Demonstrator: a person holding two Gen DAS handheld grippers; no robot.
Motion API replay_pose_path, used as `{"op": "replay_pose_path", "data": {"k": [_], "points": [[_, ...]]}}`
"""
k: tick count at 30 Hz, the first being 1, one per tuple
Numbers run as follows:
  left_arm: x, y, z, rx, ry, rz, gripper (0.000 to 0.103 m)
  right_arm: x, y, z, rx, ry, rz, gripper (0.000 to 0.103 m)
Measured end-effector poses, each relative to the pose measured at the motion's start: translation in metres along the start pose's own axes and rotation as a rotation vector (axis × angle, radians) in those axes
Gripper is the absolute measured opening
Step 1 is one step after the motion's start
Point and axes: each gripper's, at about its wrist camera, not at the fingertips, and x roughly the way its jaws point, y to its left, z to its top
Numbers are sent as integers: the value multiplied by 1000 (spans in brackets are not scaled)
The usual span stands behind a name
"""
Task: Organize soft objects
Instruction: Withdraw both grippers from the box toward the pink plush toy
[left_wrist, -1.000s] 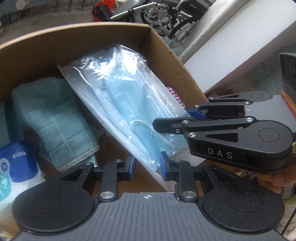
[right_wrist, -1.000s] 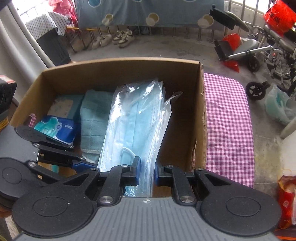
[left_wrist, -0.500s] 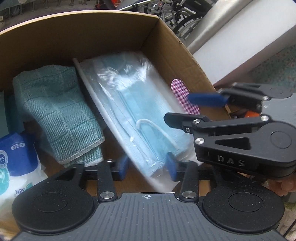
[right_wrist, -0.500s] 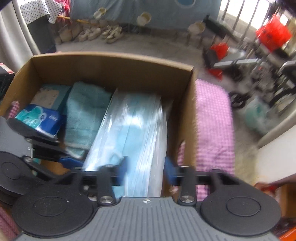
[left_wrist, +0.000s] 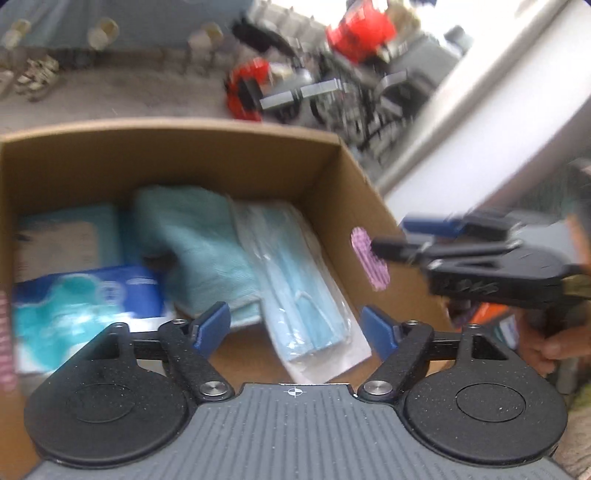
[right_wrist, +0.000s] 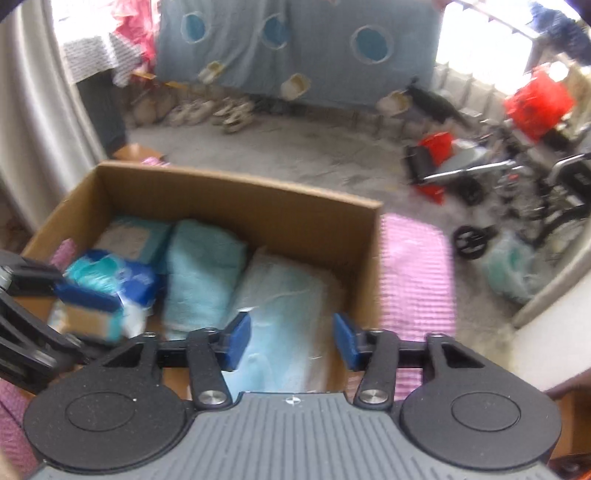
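Claws first: my left claw (left_wrist: 295, 328) hangs over the near edge of the cardboard box (left_wrist: 221, 147), its jaws spreading wider, blue pads clear of everything. The mask pack (left_wrist: 306, 295) lies below the gap, untouched, inside the box against its right wall. My right claw (right_wrist: 291, 339) also hovers above the box's near edge, jaws apart but narrowing at this moment, pads pressing on nothing; the same pack shows beneath them, blurred. In the left wrist view that right claw sits outside the box's right wall, a hand (left_wrist: 546, 350) gripping its handle.

Further into the box, just left of the mask pack and touching it, rests the folded teal towel (left_wrist: 199, 251). Left of the towel lies the blue tissue packet (left_wrist: 88, 299), with a pale flat packet (left_wrist: 66, 240) behind it toward the box's far wall. Right of the box, pink checked cloth (right_wrist: 417, 277) covers the tabletop.
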Motion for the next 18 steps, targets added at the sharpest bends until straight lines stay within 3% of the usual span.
{"op": "replay_pose_path", "data": {"k": [2, 6, 9, 14, 18], "points": [[-21, 4, -4, -16, -67, 10, 99, 13, 13, 1, -17, 53, 78, 49], [-69, 19, -30, -74, -206, 38, 101, 55, 42, 1, -57, 208, 220, 48], [-92, 30, -49, -108, -263, 70, 102, 88, 63, -4, -92, 320, 286, 48], [-109, 36, -72, -109, -310, 117, 102, 128, 70, -12, -99, 448, 227, 48], [-121, 42, -89, -101, -344, 120, 102, 125, 54, -5, -13, 412, 191, 48]]}}
